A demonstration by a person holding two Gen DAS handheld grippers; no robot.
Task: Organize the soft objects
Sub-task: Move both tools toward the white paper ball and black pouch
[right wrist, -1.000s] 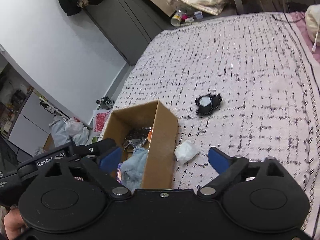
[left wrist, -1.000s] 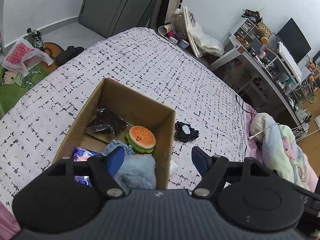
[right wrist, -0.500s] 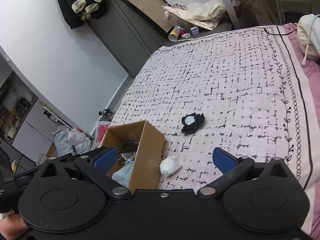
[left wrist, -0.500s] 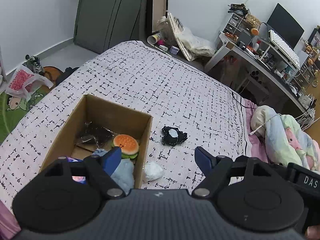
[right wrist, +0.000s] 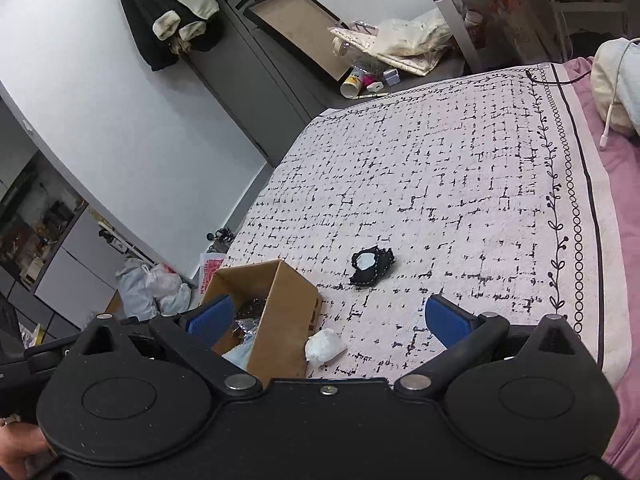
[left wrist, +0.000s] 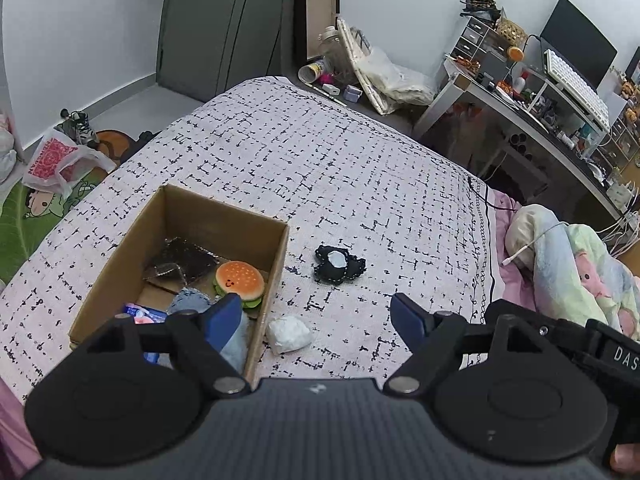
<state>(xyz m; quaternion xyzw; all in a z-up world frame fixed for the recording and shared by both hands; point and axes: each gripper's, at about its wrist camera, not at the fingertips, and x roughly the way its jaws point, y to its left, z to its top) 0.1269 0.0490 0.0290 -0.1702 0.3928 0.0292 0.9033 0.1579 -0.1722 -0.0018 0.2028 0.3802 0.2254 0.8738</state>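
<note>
Both the left gripper [left wrist: 316, 316] and the right gripper [right wrist: 326, 316] hover with fingers spread and nothing between them, likely lined up for the next pick. A burger plush [left wrist: 239, 284] already sits in the cardboard box [left wrist: 224, 212], while a white bundle [left wrist: 289, 335] just beside it and a black plush [left wrist: 339, 264] lie on the patterned bed [left wrist: 340, 168] in a cluttered bedroom

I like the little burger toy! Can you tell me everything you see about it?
The burger toy is a small, soft-looking plush: an orange bun dotted with pale seeds, a tiny smiling face, and green lettuce showing underneath. It sits tilted inside the cardboard box, against the right wall, beside a fluffy blue-grey toy and near a dark crinkly packet. No hand-held gripper touches it.
</note>
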